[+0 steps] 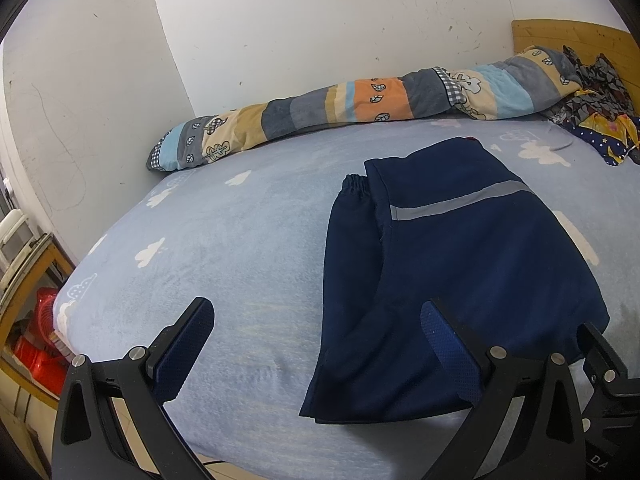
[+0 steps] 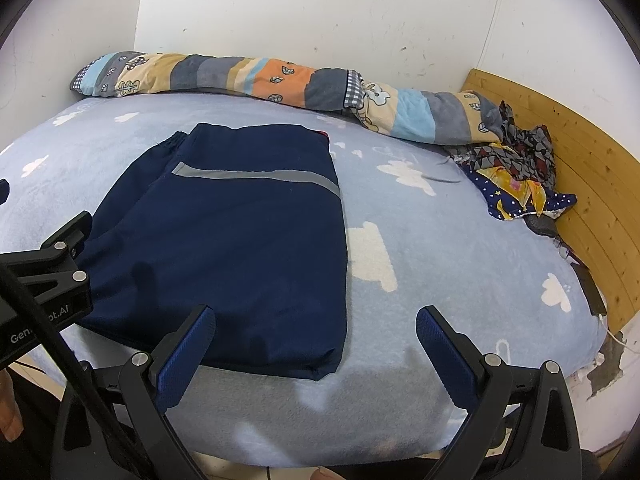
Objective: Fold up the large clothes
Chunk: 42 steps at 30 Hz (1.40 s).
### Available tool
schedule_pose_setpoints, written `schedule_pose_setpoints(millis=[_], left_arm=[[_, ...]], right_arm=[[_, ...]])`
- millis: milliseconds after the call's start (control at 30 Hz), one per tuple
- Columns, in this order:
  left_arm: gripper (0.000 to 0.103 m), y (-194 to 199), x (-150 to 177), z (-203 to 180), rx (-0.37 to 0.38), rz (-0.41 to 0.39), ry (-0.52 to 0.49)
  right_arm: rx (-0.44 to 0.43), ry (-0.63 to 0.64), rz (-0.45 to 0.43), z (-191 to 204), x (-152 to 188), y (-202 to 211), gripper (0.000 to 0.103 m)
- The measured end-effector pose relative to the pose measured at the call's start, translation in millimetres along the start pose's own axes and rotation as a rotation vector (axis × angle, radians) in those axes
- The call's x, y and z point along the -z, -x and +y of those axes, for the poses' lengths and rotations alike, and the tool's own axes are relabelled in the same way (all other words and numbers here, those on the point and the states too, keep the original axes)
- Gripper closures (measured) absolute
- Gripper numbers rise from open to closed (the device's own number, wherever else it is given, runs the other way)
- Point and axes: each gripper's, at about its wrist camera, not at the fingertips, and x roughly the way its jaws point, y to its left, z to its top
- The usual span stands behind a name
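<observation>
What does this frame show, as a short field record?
surface: bed, light blue cloud sheet
garment: navy jacket, folded with one sleeve tucked in, grey stripe facing up
left hand-held gripper: open, empty, at jacket's near edge
right hand-held gripper: open, empty, at jacket's near corner
along wall: rolled quilt
by headboard: loose clothes

A bed with a pale blue cloud-print sheet (image 2: 440, 240) stood against a scuffed white wall (image 2: 320, 12). A rolled patchwork quilt (image 1: 360, 100) lay along the wall, and crumpled patterned cloths (image 2: 520, 176) sat by the wooden headboard (image 2: 592, 184).
</observation>
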Motion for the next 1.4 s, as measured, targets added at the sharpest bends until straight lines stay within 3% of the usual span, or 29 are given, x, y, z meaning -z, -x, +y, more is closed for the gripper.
schedule_pose_setpoints(millis=[1400], left_arm=[[0.0,-0.6,1.1,0.0,-0.007,-0.004,-0.008]], right_arm=[[0.0,0.003,0.01,-7.9,0.0,-4.4,0.001]])
